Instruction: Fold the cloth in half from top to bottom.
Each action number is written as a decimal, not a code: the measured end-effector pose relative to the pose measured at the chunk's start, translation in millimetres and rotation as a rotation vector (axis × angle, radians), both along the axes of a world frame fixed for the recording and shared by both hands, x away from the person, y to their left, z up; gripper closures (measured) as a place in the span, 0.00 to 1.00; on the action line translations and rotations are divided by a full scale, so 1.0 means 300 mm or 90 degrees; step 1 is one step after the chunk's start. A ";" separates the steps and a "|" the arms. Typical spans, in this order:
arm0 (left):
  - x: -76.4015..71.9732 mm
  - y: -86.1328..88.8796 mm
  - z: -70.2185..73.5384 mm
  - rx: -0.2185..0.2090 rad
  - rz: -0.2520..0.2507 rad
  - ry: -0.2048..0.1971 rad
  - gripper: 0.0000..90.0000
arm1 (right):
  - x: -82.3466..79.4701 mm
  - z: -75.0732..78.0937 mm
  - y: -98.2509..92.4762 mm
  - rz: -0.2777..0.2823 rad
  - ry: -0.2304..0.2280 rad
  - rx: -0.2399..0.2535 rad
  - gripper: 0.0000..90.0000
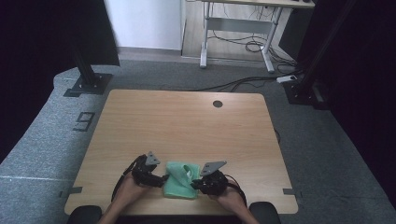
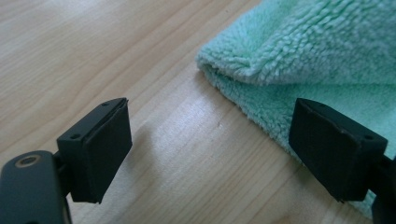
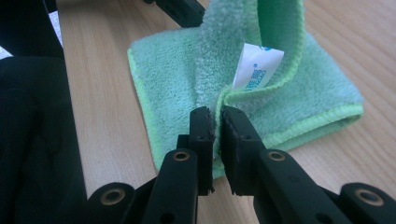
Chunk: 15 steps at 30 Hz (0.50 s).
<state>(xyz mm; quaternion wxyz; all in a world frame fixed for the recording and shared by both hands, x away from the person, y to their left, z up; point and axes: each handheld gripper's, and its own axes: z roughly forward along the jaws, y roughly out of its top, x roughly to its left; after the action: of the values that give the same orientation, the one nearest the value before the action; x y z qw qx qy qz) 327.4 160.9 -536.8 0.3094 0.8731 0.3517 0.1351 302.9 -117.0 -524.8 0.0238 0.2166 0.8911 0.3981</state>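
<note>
A green microfibre cloth (image 1: 180, 184) lies folded near the front edge of the wooden table (image 1: 187, 121). My right gripper (image 3: 217, 123) is shut on a raised fold of the cloth (image 3: 168, 84), just below its white label (image 3: 257, 67). In the high view the right gripper (image 1: 195, 184) sits at the cloth's right side. My left gripper (image 1: 163, 179) is at the cloth's left side. Its jaws (image 2: 215, 140) stand wide open over bare wood. One pad hovers over the edge of the cloth (image 2: 317, 51) without pressing on it.
A round cable hole (image 1: 217, 103) sits near the table's far edge. A black stand base (image 1: 88, 84) is on the carpet beyond the far left corner. A desk frame (image 1: 233, 42) with loose cables stands farther back.
</note>
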 end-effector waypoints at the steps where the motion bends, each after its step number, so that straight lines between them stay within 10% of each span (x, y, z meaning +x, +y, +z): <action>1: -0.001 -0.001 -0.001 0.001 0.000 0.000 0.14 | -0.003 -0.002 -0.001 0.000 0.003 -0.001 0.90; 15: 0.032 0.060 0.100 -0.027 0.020 -0.028 0.14 | -0.016 -0.002 -0.032 -0.015 0.015 0.005 0.83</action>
<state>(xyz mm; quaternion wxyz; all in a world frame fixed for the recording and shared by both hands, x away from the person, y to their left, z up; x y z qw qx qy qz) 337.0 178.9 -506.7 0.3332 0.8577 0.3612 0.1513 297.9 -126.6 -525.3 0.0170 0.2323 0.8869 0.3990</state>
